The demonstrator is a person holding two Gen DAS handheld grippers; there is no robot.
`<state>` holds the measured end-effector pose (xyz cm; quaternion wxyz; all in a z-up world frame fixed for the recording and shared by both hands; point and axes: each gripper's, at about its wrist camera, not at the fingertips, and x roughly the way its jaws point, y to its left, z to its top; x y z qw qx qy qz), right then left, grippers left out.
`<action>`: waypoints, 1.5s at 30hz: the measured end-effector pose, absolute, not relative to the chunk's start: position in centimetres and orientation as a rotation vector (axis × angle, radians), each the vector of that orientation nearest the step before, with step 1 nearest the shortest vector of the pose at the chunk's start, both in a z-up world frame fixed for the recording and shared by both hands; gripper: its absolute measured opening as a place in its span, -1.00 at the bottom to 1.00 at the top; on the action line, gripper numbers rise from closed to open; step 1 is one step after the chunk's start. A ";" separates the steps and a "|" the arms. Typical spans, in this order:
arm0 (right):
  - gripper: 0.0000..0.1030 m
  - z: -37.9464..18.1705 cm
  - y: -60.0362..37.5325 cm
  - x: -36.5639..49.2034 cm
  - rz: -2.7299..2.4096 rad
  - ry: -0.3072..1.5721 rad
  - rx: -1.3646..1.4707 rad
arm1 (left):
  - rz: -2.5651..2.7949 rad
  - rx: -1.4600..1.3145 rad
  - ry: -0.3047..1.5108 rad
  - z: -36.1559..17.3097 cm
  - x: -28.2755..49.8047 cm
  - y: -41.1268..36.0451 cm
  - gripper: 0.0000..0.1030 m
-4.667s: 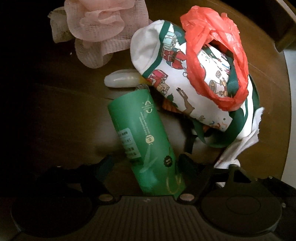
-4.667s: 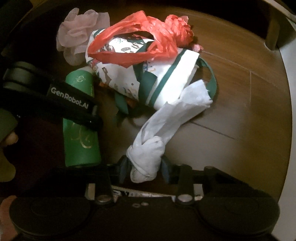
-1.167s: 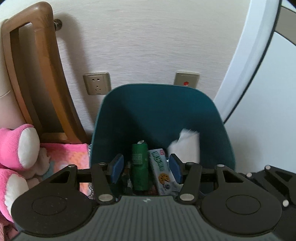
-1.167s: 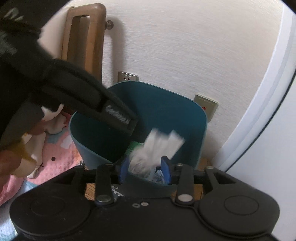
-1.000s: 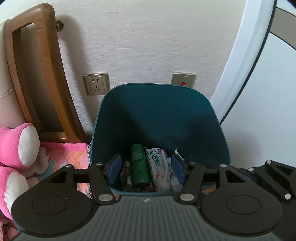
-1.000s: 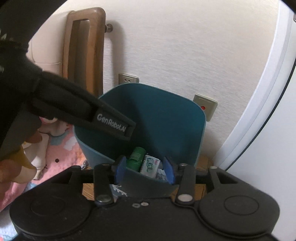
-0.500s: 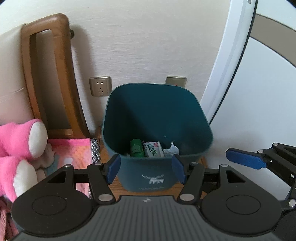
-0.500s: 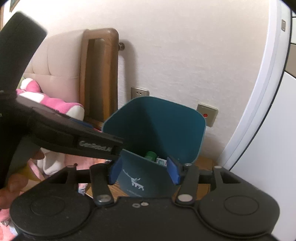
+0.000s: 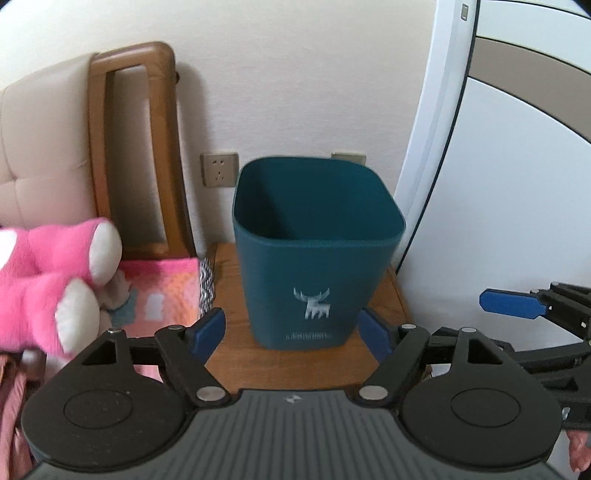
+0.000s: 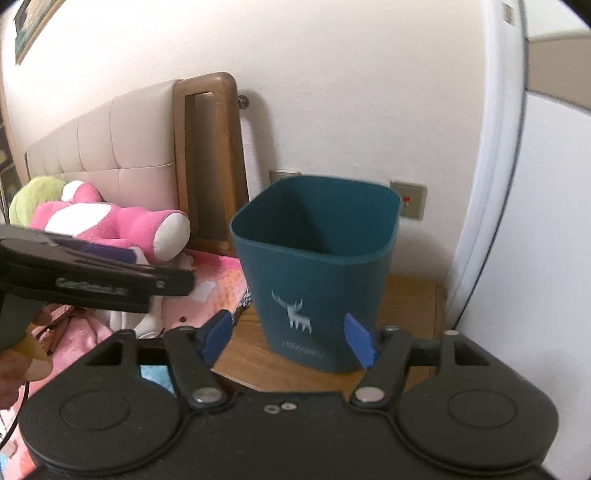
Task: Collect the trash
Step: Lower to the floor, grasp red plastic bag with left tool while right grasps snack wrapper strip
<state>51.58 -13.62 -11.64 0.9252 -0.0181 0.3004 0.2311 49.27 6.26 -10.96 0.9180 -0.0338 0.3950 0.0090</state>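
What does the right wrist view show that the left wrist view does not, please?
Only the right wrist view shows the tufted headboard's long run, a picture frame corner, the plush's green part and the left gripper from the side. Only the left wrist view shows the right gripper's finger. Both share the teal deer bin, the pink plush toy and the wooden nightstand.
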 end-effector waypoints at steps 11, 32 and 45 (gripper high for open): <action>0.38 -21.8 -16.2 45.7 0.450 0.703 0.049 | 0.106 -0.167 0.919 -19.8 42.2 7.2 0.55; 0.39 -54.7 -19.0 42.0 0.327 1.116 0.150 | 0.151 -0.177 1.298 -52.5 38.4 4.5 0.55; 0.39 -76.6 -16.8 38.5 0.316 1.357 0.145 | 0.147 -0.101 1.354 -72.9 43.4 3.7 0.55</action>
